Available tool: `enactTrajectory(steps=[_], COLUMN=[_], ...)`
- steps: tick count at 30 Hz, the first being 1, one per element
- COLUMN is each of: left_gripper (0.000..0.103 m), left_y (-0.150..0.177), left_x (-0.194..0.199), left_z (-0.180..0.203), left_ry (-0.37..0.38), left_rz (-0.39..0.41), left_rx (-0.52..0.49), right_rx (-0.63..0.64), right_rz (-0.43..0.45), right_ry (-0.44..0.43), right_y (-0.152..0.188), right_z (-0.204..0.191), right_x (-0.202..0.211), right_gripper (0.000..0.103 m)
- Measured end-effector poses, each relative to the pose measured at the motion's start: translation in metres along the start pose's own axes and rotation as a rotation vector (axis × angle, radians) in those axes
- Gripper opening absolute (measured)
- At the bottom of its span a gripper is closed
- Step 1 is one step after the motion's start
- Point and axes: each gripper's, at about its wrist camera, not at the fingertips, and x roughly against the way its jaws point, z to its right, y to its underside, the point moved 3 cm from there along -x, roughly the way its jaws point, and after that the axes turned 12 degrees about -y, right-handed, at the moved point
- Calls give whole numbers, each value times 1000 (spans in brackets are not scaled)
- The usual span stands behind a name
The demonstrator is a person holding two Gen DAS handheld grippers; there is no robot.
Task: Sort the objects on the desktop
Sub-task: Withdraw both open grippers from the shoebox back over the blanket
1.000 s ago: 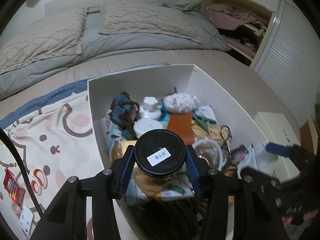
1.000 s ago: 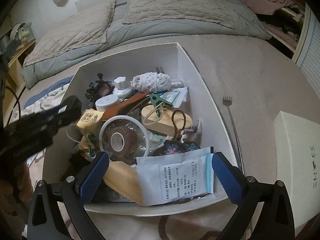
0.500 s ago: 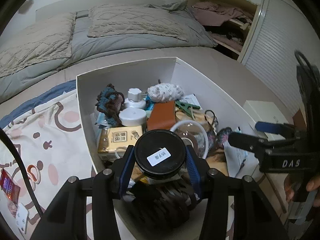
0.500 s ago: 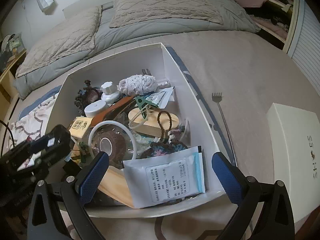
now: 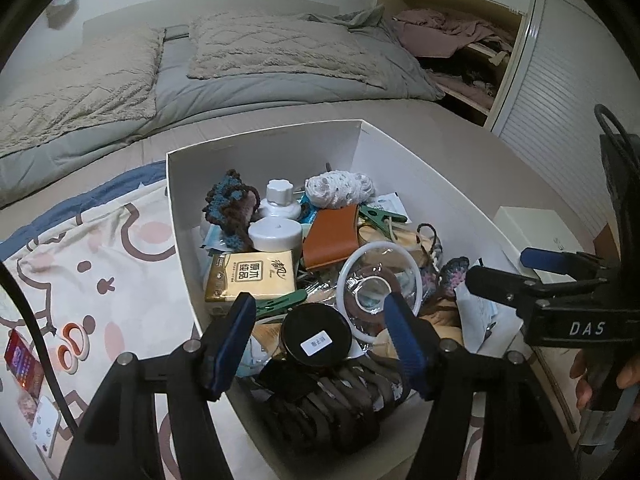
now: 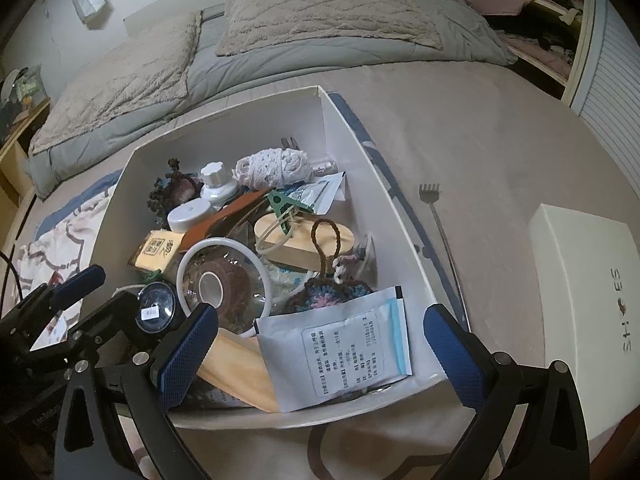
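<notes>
A white cardboard box [image 5: 260,136] [image 6: 224,112] on the bed holds several small items. Among them are a tissue pack [image 5: 252,276], a white jar [image 5: 275,233], a tape ring [image 5: 378,280] and a white packet [image 6: 340,348]. A black-lidded jar [image 5: 316,340] [image 6: 154,308] rests among the items at the box's near end. My left gripper [image 5: 320,336] hovers over it, its jaws opening, and the blue pads stand clear of the lid on both sides. Over the box's front right corner my right gripper [image 6: 320,344] stands wide open with nothing gripped.
The box sits on a patterned blanket [image 5: 100,264] with scissors [image 5: 72,344] and a small red card [image 5: 22,364] lying on it. A back scratcher [image 6: 436,224] and a white shoe-box lid [image 6: 584,300] lie to the right. Pillows [image 5: 288,48] fill the far side.
My left gripper's jaws have spread and let go of the black-lidded jar, which now sits lower in the box. The right gripper has stayed open over the packet.
</notes>
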Motion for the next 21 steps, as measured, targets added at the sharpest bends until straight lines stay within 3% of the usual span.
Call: enactTrajectory(steps=[7,16,21], left_gripper=[66,67,81], left_y=[-3,-7,-9], left_x=[8,24,35], left_z=[-7,-19,-29], left_ry=[-18,-42,-57], left_rz=[28,84,121], left_rx=[5,18,39], right_rx=[-25,-3,13], right_rz=[76,138,186], right_ry=[-41,-31,-40], right_y=[-1,-2,-3], right_z=[-1,-11,-21], right_x=[11,22,31], right_gripper=[103,103,103])
